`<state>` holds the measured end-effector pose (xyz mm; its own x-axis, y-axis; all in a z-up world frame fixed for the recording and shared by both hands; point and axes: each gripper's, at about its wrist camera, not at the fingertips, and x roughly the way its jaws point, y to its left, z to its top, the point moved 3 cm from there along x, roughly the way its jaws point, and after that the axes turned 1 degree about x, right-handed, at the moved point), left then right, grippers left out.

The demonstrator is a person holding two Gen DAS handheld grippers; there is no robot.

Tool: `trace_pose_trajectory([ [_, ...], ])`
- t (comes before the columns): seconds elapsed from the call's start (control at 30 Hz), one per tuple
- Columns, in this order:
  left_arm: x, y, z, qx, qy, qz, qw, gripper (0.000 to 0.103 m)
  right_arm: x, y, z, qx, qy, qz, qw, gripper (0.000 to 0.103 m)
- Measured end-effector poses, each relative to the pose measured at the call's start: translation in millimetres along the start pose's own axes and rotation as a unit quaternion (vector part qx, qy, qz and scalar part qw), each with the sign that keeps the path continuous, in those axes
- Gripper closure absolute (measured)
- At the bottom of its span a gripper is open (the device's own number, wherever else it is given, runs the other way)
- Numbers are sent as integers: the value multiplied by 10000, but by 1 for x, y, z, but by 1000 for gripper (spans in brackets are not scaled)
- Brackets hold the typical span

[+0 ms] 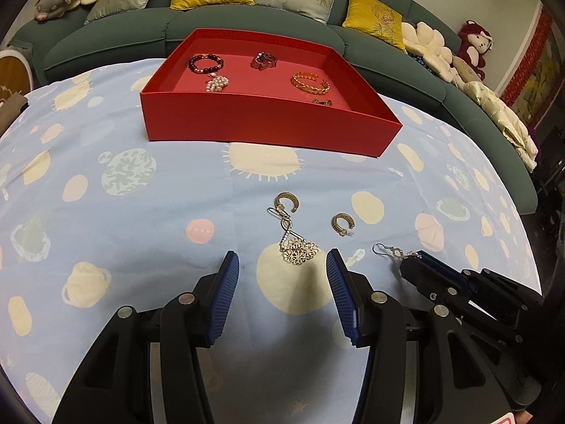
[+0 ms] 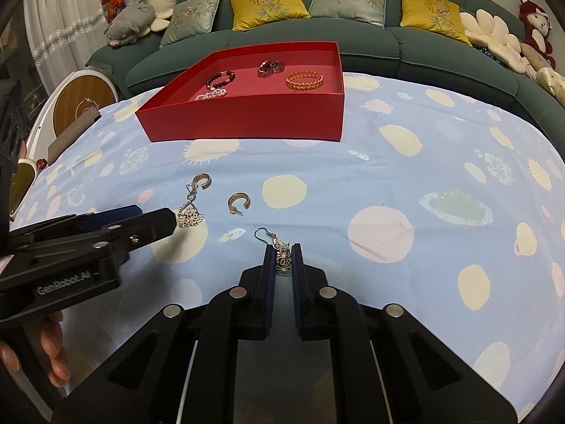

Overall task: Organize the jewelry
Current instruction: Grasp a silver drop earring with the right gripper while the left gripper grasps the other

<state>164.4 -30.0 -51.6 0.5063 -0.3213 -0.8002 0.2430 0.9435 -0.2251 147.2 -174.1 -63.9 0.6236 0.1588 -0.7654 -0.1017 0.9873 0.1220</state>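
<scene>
right tongs (image 2: 283, 259) pinch a filigree drop earring (image 2: 282, 261) on the bench (image 2: 388, 176); left tongs (image 1: 282, 265) gape half open, empty, flanking its twin earring (image 1: 298, 249)

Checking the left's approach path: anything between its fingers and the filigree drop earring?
Nothing but bare tablecloth. In the left wrist view the filigree drop earring lies just ahead of the open left gripper.

4 earrings (image 1: 298, 243) on cloth
</scene>
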Motion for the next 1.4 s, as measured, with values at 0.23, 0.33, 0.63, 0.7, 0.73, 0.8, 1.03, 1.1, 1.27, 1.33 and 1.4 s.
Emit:
trace_pose_trajectory([
  [0.23, 12, -9, 4, 235, -143, 132, 9995, 54, -10, -6, 1, 108, -54, 82, 9999, 95],
  [0.33, 14, -12, 4, 363, -257, 244, 9987, 64, -12, -9, 2, 167, -64, 106, 9998, 95],
  [0.63, 16, -19, 2, 676, -311, 257, 9969, 95, -17, -14, 4, 260, -119, 125, 9995, 95],
  [0.7, 15, -20, 1, 732, -289, 225, 9966, 99, -19, -14, 5, 267, -138, 130, 9995, 95],
  [0.73, 14, -21, 1, 749, -270, 194, 9966, 100, -19, -15, 5, 279, -146, 139, 9994, 95],
  [0.8, 11, -21, 0, 754, -239, 136, 9968, 100, -21, -15, 6, 292, -170, 142, 9993, 95],
  [1.03, 0, -20, 1, 610, -250, -111, 9978, 103, -26, -19, 10, 341, -232, 173, 9990, 95],
  [1.1, -1, -22, 1, 611, -254, -167, 9977, 103, -26, -19, 11, 348, -237, 184, 9989, 95],
  [1.27, 4, -20, 0, 431, -221, 2, 9988, 100, -26, -19, 10, 354, -235, 186, 9989, 95],
  [1.33, 8, -20, 0, 405, -192, 49, 9990, 98, -26, -19, 10, 364, -232, 194, 9989, 95],
  [1.4, 11, -21, 1, 414, -204, 82, 9989, 97, -26, -18, 10, 360, -227, 204, 9989, 95],
])
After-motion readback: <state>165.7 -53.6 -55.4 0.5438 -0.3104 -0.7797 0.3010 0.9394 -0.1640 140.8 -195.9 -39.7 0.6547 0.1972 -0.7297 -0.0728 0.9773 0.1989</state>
